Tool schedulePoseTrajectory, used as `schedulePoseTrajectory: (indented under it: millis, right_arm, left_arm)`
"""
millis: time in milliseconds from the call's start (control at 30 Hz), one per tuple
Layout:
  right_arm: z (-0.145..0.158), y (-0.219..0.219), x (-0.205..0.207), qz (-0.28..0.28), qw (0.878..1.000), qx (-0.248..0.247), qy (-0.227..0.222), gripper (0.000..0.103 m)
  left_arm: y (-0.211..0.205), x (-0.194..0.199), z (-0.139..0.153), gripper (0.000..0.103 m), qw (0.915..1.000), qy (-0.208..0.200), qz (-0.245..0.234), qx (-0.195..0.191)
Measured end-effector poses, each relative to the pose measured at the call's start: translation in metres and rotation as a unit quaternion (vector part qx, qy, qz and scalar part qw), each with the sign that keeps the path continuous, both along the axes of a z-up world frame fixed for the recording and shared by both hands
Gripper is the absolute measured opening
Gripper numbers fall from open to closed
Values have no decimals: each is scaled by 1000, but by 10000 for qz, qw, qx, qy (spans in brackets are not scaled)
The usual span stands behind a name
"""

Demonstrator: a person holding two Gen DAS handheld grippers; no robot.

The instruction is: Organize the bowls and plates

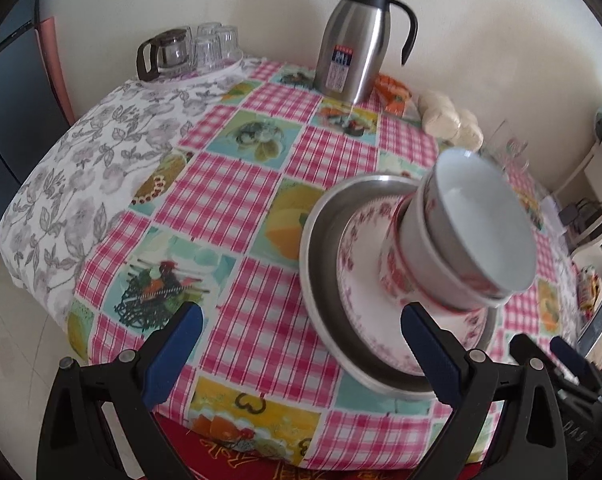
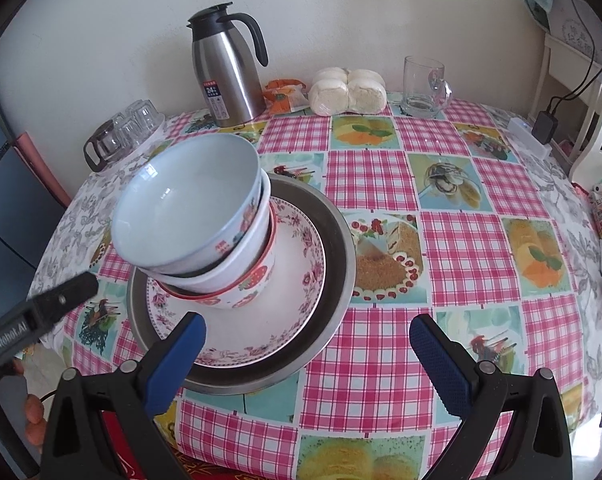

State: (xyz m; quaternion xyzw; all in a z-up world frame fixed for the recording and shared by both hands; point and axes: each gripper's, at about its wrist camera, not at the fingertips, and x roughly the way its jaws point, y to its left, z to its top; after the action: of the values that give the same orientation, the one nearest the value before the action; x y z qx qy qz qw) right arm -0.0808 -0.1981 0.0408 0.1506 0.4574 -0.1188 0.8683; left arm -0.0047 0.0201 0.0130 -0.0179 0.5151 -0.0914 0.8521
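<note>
— What's nearest you right now?

— My two grippers. My left gripper [image 1: 301, 344] is spread wide with nothing between its blue pads; in the left wrist view its right finger [image 1: 431, 354] overlaps the near edge of the dish stack, though I can't tell if it touches. My right gripper [image 2: 307, 356] is spread wide too and holds nothing, its left finger [image 2: 177, 356] overlapping the near rim of the same stack.

— And the dishes?

— They sit in one pile on the checked tablecloth [image 2: 381, 360], near the front edge of the table. At the bottom is a metal basin [image 2: 337, 248]. Inside it lies a floral plate [image 2: 297, 276], and on the plate stand three nested bowls: a red-patterned bowl [image 2: 253, 284] lowest, a white bowl [image 2: 241, 256] in it, and a pale bowl [image 2: 189, 204] on top, tilted toward the left.

— Anything beyond the pile?

— Further back, against the wall, a steel thermos jug [image 2: 227, 72] stands upright. Right of it lie an orange packet [image 2: 287, 94], then bagged white buns [image 2: 347, 90], then a clear glass mug [image 2: 425, 86]. At the far left corner a glass teapot [image 1: 163, 54] and upturned glasses [image 1: 217, 44] share a tray on the grey flowered cloth [image 1: 81, 168].
</note>
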Motion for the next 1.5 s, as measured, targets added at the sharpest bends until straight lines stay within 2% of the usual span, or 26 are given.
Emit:
schedulePoseTrajectory:
  millis: [400, 667, 1500]
  right_arm:
    - [-12, 4, -2, 99, 9997, -18, 221, 103]
    - [-20, 5, -4, 125, 9992, -48, 372, 103]
    - [-29, 3, 0, 153, 9981, -78, 588, 103]
  left_arm:
    - [-7, -5, -21, 99, 9986, 324, -206, 355]
    - [-10, -6, -27, 99, 9976, 489, -247, 432]
    - [-11, -5, -33, 99, 9967, 635, -296, 408]
